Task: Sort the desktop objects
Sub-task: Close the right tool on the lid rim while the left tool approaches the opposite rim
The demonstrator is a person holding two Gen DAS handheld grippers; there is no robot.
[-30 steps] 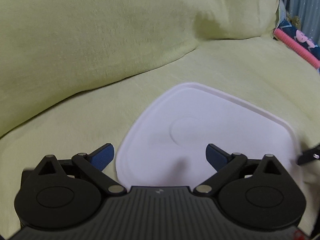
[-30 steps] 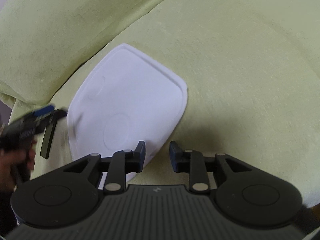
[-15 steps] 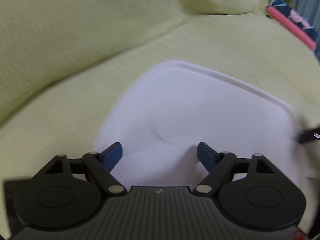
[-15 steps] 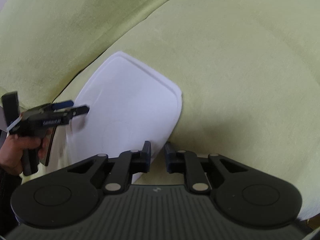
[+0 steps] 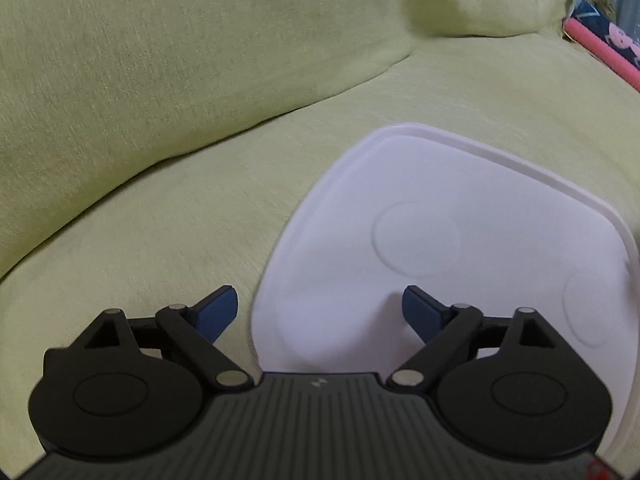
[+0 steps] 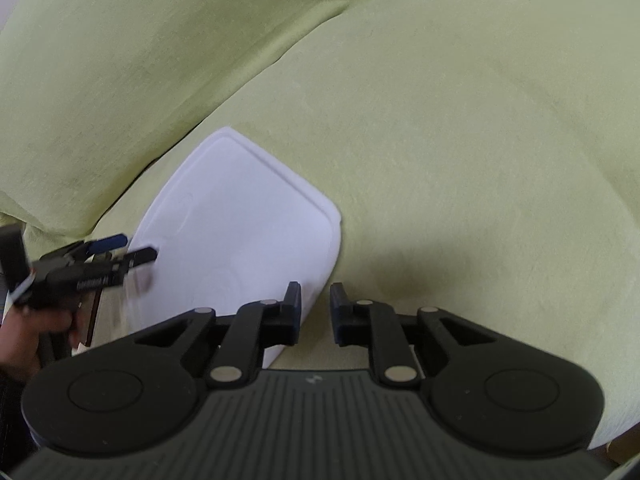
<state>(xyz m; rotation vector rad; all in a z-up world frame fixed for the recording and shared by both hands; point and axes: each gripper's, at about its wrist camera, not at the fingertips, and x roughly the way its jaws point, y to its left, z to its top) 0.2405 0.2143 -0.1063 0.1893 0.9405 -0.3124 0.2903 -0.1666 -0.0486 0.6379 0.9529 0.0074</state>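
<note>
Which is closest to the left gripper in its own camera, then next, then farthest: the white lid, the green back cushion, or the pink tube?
From the left gripper:
1. White lid: nearest, lying right under and ahead of the open gripper.
2. Green back cushion: behind the lid, upper left.
3. Pink tube: farthest, at the upper right edge.

Bare green seat cushion [image 6: 460,160] lies open right of the white lid [image 6: 240,232]; the backrest [image 5: 160,60] blocks beyond.

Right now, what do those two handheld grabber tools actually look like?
Both are black plastic. The left gripper has jointed linkage arms with silver pivot pins, round side discs, a ribbed grey body with a small logo, and blue pads on its jaws. The right gripper matches it, with darker, squarer jaws.
</note>
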